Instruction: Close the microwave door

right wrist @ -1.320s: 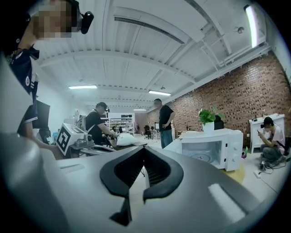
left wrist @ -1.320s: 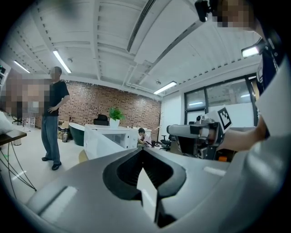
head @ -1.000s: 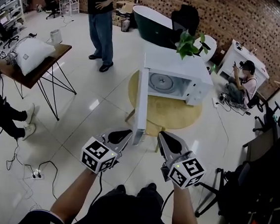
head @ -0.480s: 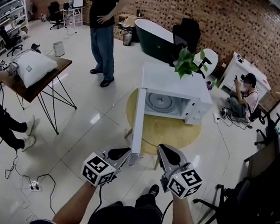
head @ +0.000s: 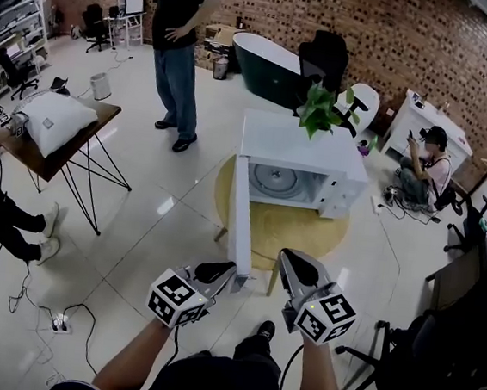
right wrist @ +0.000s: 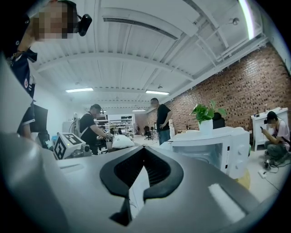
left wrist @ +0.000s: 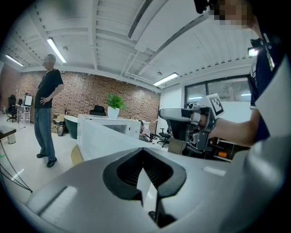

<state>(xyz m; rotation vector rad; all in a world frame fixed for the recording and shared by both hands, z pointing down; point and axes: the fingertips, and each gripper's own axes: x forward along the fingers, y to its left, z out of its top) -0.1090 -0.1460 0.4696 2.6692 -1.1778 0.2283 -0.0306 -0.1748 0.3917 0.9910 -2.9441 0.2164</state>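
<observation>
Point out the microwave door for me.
In the head view, the white microwave door stands swung wide open on the left side of the white microwave on the round wooden table, its near edge between the left gripper and right gripper.

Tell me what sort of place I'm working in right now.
Probably an open-plan office or lab used as a test space: office chairs by a brick wall, a power strip on the tiled floor, and a microwave staged on a low round table.
</observation>
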